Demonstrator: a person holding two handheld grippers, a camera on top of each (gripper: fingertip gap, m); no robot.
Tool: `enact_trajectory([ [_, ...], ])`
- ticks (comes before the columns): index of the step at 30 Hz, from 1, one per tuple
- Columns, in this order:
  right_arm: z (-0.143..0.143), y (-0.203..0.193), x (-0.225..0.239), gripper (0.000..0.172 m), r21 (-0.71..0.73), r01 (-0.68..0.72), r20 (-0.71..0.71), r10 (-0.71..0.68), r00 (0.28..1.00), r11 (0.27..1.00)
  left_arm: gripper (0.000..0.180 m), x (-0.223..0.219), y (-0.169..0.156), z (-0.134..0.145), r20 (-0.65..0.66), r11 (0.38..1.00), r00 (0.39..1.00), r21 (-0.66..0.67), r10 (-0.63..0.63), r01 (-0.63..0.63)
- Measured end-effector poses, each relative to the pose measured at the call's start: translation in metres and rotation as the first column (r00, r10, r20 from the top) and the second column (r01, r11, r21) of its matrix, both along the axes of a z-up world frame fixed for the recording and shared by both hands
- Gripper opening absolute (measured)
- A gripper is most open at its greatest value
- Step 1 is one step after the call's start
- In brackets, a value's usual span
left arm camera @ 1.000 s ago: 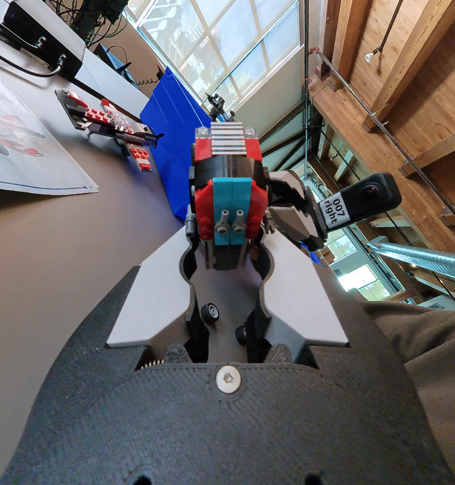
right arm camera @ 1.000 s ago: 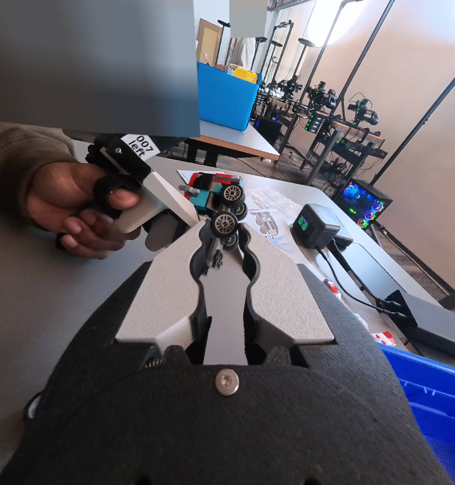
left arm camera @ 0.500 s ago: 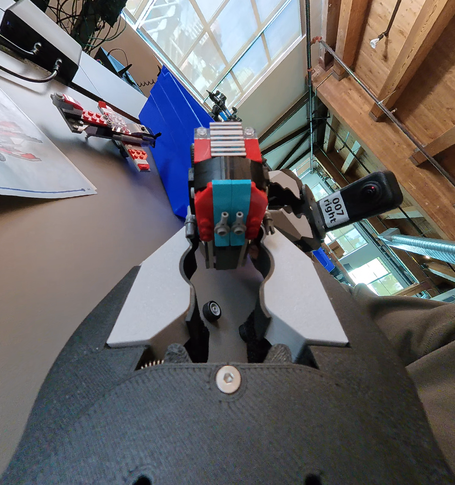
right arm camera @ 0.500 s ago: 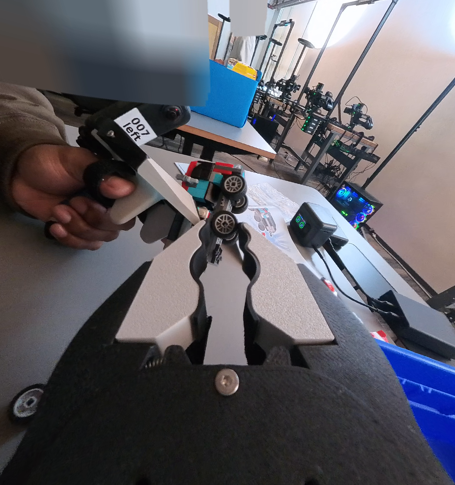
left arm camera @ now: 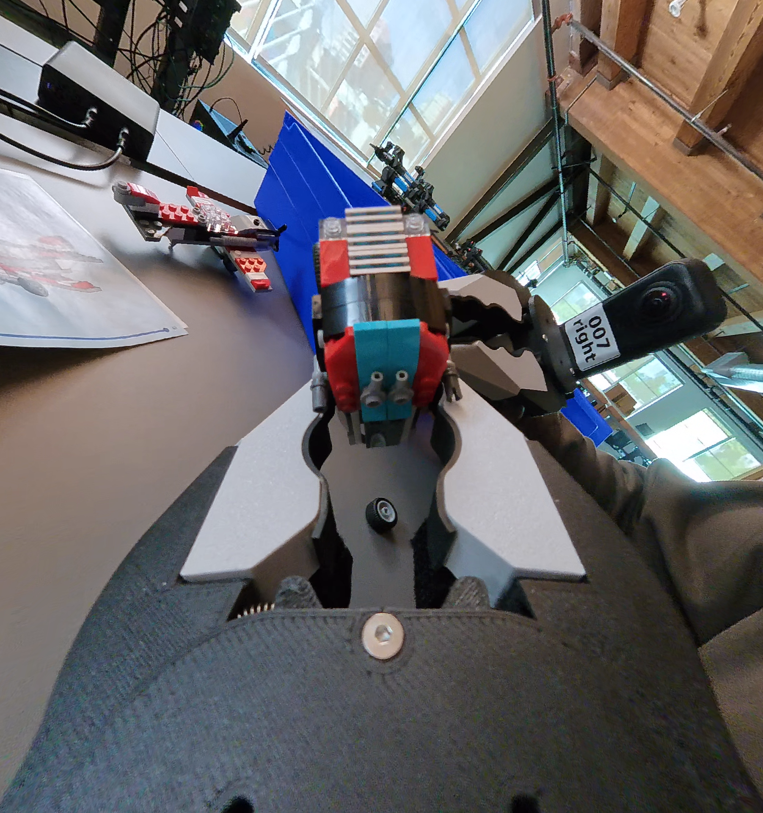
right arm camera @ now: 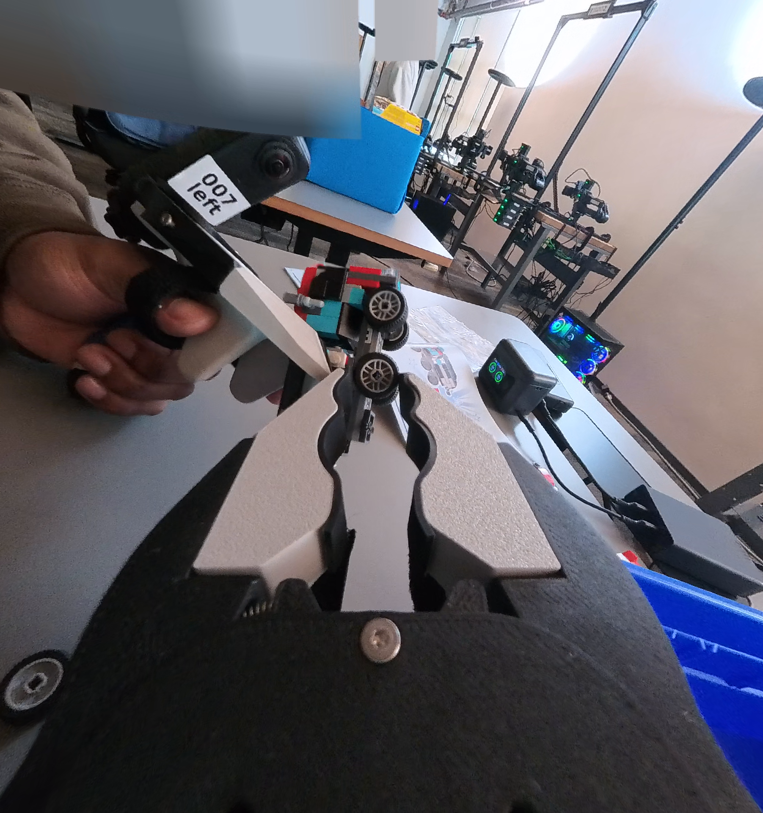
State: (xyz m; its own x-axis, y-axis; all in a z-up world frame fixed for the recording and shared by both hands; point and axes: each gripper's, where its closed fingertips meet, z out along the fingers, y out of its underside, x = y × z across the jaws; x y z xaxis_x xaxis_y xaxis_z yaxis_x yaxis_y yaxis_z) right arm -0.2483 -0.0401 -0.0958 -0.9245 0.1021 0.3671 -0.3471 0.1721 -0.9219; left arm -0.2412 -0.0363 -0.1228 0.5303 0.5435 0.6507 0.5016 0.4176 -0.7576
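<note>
A red, teal and black toy car [left arm camera: 381, 352] built of bricks is held above the desk [left arm camera: 107, 418] between two grippers. The left gripper [left arm camera: 381, 409] is clamped on the car's body at a middling width, its fingers [left arm camera: 278, 444] pressed to the sides. The right gripper [right arm camera: 373, 387] is closed narrowly on the car's dark underside by a spoked wheel [right arm camera: 376, 375], the tips meeting the chassis; in the left wrist view it is seen reaching in from the right [left arm camera: 494, 334]. A hand [right arm camera: 98, 325] is wrapped around the left gripper's handle.

A loose wheel [left arm camera: 381, 515] lies on the desk under the left gripper, another [right arm camera: 30, 686] beside the right gripper's body. Farther off, a red and grey brick model [left arm camera: 203, 228] is set next to an instruction sheet [left arm camera: 41, 281]. A blue bin [left arm camera: 309, 211] stands beyond, and a black charger [right arm camera: 518, 378] with a lit screen is plugged in by cable near a second sheet [right arm camera: 441, 374].
</note>
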Motion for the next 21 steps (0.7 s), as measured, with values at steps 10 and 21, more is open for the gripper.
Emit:
enact_trajectory([
  [10, -0.0003, -0.0012, 0.001, 0.021, 0.053, 0.031, -0.057, -0.028, 0.998, 0.998, 0.045, -0.0007, -0.0006, -0.0024, -0.046, 0.995, 0.999, -0.099, 0.023, -0.027],
  [21, 0.0014, -0.0008, 0.0014, 0.021, 0.014, 0.031, -0.016, -0.03, 0.999, 0.999, 0.045, -0.0005, -0.0007, -0.0007, -0.073, 0.994, 0.997, -0.107, 0.022, -0.03],
])
